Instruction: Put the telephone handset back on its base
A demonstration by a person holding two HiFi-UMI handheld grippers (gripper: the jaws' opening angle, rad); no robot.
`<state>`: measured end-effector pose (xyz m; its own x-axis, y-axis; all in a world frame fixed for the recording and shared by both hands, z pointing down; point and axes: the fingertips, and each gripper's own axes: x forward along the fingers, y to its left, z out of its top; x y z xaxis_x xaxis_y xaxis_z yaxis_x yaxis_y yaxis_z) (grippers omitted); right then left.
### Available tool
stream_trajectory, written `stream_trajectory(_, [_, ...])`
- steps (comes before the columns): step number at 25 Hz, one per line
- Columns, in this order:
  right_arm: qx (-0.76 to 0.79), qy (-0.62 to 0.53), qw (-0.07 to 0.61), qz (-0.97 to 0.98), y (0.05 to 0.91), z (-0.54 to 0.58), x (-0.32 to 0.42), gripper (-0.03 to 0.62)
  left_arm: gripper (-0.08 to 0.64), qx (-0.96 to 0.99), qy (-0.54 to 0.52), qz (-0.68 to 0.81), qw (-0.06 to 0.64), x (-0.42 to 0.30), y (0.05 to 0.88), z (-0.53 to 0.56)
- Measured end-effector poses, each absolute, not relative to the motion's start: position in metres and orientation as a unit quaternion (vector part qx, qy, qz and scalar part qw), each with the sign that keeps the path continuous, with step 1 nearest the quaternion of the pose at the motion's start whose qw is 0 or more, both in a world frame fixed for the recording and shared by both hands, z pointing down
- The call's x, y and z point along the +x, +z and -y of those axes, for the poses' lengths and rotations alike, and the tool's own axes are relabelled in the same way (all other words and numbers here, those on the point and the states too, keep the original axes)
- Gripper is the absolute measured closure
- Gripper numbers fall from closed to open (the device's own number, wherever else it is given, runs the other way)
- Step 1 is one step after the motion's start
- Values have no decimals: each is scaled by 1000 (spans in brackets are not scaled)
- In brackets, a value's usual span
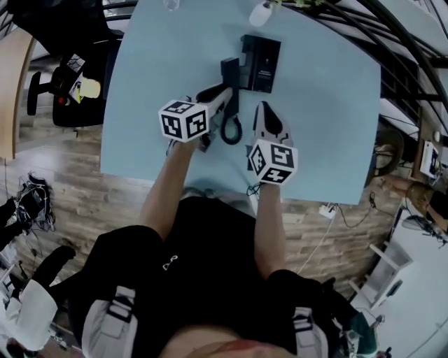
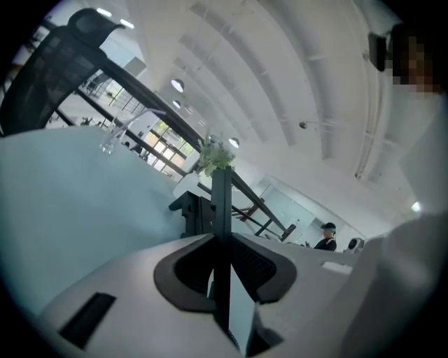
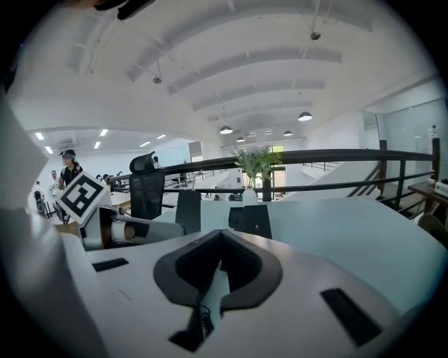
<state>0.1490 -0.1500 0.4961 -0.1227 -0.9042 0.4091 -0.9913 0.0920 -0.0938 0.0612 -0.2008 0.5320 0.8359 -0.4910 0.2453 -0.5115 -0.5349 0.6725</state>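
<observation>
The black telephone base [image 1: 260,63] lies on the far middle of the light blue table [image 1: 329,119]. My left gripper [image 1: 225,94] is shut on the black handset [image 1: 230,73], which it holds just left of the base, with the coiled cord [image 1: 232,131] hanging toward me. In the left gripper view the handset [image 2: 221,203] stands as a thin dark bar pinched between the jaws, with the base [image 2: 190,213] behind it. My right gripper [image 1: 264,106] rests shut and empty on the table just in front of the base [image 3: 252,220], its tips meeting [image 3: 222,234]; the handset [image 3: 187,210] shows to its left.
A white vase with a plant [image 1: 260,14] and a clear glass [image 1: 170,4] stand at the table's far edge. A black office chair [image 1: 70,84] sits left of the table. A railing [image 1: 406,70] runs along the right. A power strip [image 1: 327,210] lies on the floor.
</observation>
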Motion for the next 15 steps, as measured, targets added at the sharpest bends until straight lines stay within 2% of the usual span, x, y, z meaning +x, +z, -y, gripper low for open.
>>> stream_trajectory(4, [661,191,117,717,507,148,168,600,494,869,9,263,419,76,549,219])
stream_trajectory(15, [689,200,113,687,506,152,227,600,494,884,-15,186,428,119,540,277])
